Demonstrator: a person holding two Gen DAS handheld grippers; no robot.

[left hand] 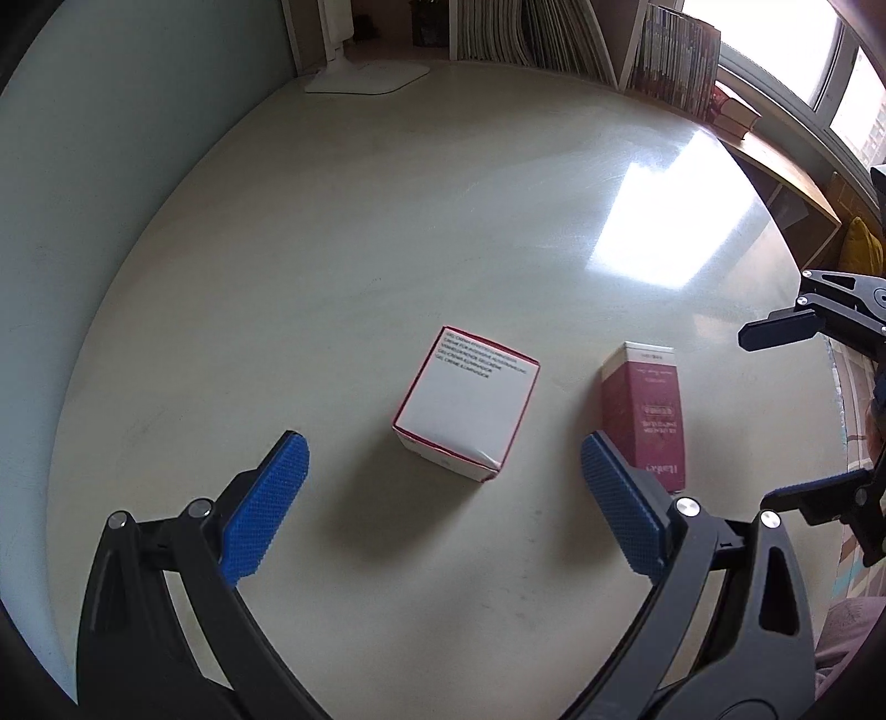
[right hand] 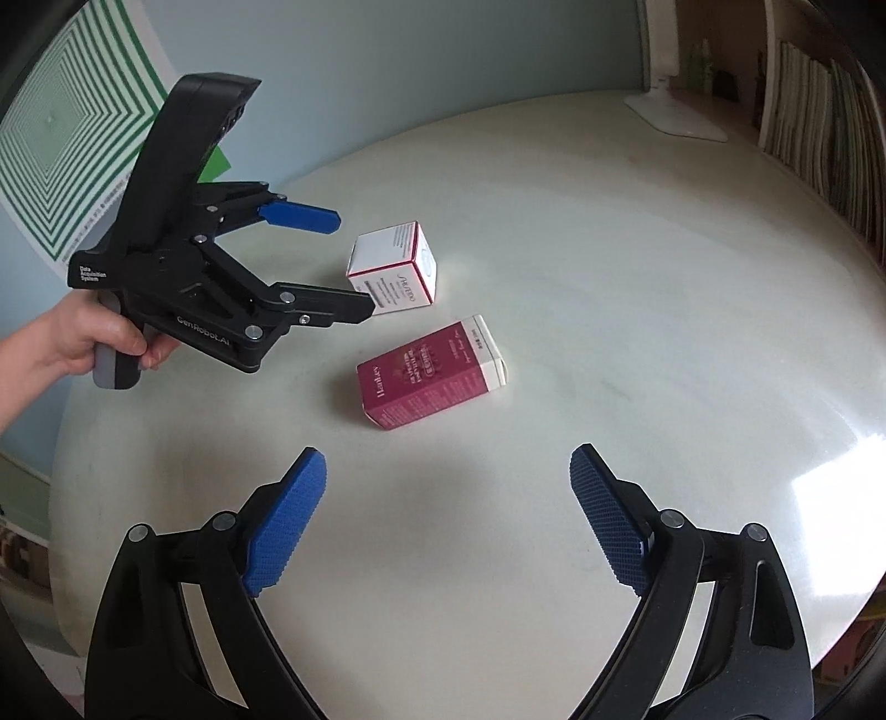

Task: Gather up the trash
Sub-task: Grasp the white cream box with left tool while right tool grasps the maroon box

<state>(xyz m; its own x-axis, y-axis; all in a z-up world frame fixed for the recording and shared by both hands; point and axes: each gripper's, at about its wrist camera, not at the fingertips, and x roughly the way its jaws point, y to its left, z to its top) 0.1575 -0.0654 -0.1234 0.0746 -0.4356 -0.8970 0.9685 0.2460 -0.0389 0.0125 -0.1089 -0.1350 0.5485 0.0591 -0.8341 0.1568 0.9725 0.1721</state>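
Note:
A white cube box with red edges (left hand: 465,407) stands on the round pale table (left hand: 387,221); it also shows in the right wrist view (right hand: 394,270). A dark red carton with a white end (left hand: 645,418) lies on its side beside it, also in the right wrist view (right hand: 432,374). My left gripper (left hand: 443,471) is open and empty, hovering just short of the white box, which sits between its fingers' line. It also shows in the right wrist view (right hand: 349,260). My right gripper (right hand: 448,487) is open and empty, short of the red carton. It shows at the left wrist view's right edge (left hand: 758,415).
A white lamp base (left hand: 368,77) stands at the table's far edge. Shelves of books and magazines (left hand: 554,33) line the back. A green-striped poster (right hand: 66,144) hangs on the wall. A bright window reflection (left hand: 670,221) lies on the table.

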